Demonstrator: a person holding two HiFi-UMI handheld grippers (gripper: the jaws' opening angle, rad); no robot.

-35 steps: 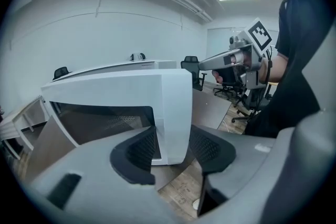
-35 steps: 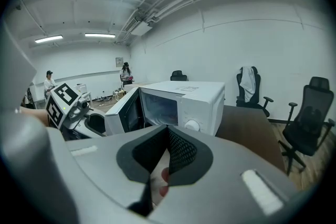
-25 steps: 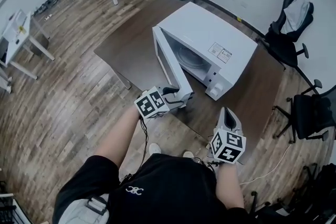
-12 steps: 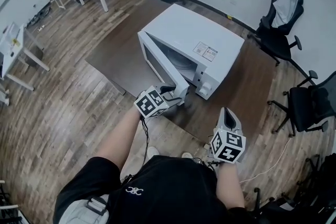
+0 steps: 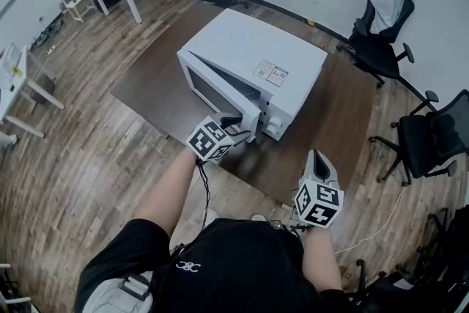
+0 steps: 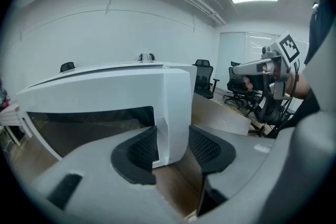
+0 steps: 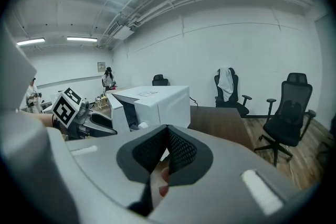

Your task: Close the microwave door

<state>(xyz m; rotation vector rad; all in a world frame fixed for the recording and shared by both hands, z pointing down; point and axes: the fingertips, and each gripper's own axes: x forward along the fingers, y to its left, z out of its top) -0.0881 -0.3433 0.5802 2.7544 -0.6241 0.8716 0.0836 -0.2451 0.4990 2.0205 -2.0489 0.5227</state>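
Left gripper (image 5: pixel 245 130) clasps the free edge of the microwave door (image 5: pixel 214 93), a pad on each face, its jaws having just narrowed a little. A second ago that door stood wide open; now it lies swung almost shut against the microwave (image 5: pixel 249 48), a thin gap left, at centre frame just above the gripper. Right gripper (image 5: pixel 316 157), lower right, is closed on nothing, well apart

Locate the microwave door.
Head view, centre: the microwave door stands ajar on the microwave, its free edge between the left gripper's jaws, which have just been closing.
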